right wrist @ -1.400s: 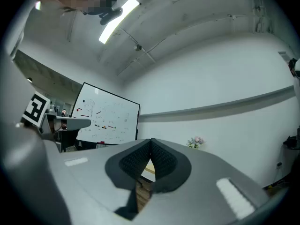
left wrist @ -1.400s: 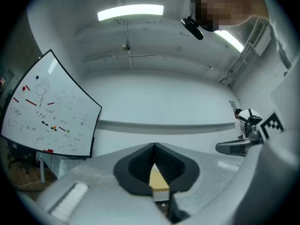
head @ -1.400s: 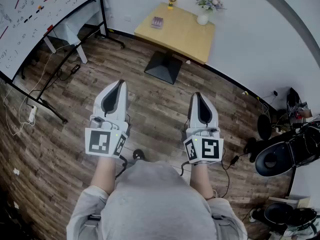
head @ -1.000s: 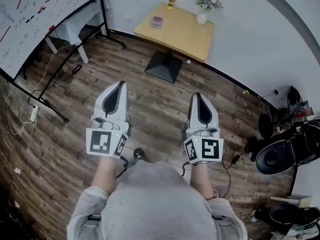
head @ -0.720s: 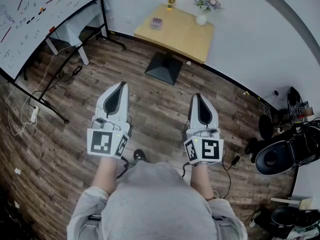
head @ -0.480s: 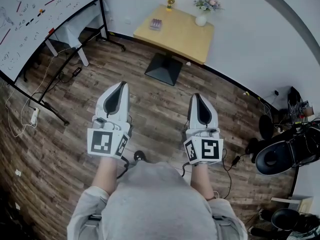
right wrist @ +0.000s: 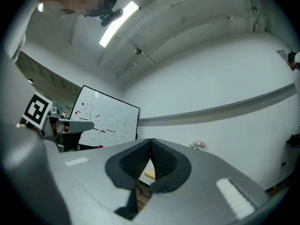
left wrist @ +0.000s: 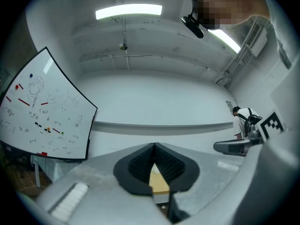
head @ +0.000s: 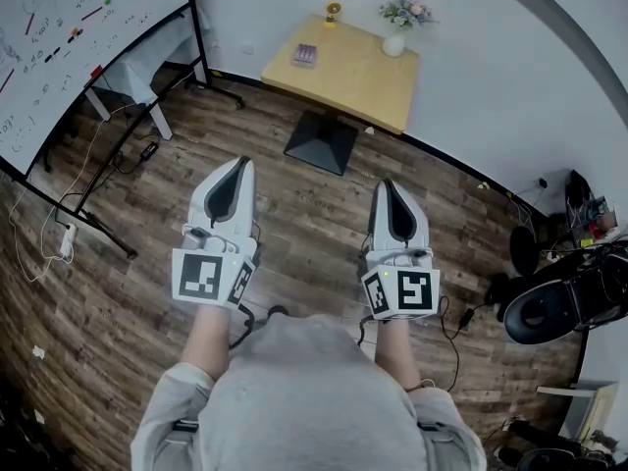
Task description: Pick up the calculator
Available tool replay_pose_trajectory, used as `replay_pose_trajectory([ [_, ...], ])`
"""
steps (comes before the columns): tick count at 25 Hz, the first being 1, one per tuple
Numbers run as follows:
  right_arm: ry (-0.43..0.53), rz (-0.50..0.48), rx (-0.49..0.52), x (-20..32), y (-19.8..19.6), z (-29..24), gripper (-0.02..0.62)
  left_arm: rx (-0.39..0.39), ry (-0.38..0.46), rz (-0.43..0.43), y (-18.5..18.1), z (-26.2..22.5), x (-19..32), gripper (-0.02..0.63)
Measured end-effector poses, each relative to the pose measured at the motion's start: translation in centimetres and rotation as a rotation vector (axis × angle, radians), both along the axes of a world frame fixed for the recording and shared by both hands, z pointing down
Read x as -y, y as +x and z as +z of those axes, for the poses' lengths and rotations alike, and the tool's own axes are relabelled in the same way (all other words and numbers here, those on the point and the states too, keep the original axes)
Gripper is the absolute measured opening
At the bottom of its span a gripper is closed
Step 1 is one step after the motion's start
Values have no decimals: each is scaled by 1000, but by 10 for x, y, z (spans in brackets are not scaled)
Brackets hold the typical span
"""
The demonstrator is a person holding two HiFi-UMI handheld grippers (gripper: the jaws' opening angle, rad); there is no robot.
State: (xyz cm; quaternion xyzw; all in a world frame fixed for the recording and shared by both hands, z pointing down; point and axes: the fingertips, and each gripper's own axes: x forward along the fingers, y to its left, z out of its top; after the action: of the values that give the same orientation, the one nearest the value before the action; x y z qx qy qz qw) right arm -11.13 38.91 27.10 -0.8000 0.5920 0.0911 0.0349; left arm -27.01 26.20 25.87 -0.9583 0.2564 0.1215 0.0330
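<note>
**Hazard entry: calculator on the far desk, both grippers closed**

Item. We log the calculator (head: 306,54) as a small purplish slab lying flat on the desk (head: 363,81). It sits close to the desk's left edge, well apart from us across the wooden floor (head: 304,219).

Tools. The left gripper (head: 236,167) and right gripper (head: 387,186) both have their jaws pressed together with nothing between them.

Risk one. If we arrive with the jaws closed, we would nudge the calculator instead of straddling it. Lying so near the left edge, it could slide off.

Risk two. We judge it thin and low. Pads closing too high would skid over its top, and pads too low would jam on the desk.

Risk three. A foot striking the black base (head: 321,145) would jolt the desk. The vase (head: 394,41) at the far right corner looks likeliest to topple.
</note>
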Motion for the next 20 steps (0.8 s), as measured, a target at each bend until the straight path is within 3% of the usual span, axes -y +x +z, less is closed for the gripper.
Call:
replay_pose_trajectory([
  [20,-36,-21,14,56,2,13,3,14,-33,-23,-2,16,52,6],
])
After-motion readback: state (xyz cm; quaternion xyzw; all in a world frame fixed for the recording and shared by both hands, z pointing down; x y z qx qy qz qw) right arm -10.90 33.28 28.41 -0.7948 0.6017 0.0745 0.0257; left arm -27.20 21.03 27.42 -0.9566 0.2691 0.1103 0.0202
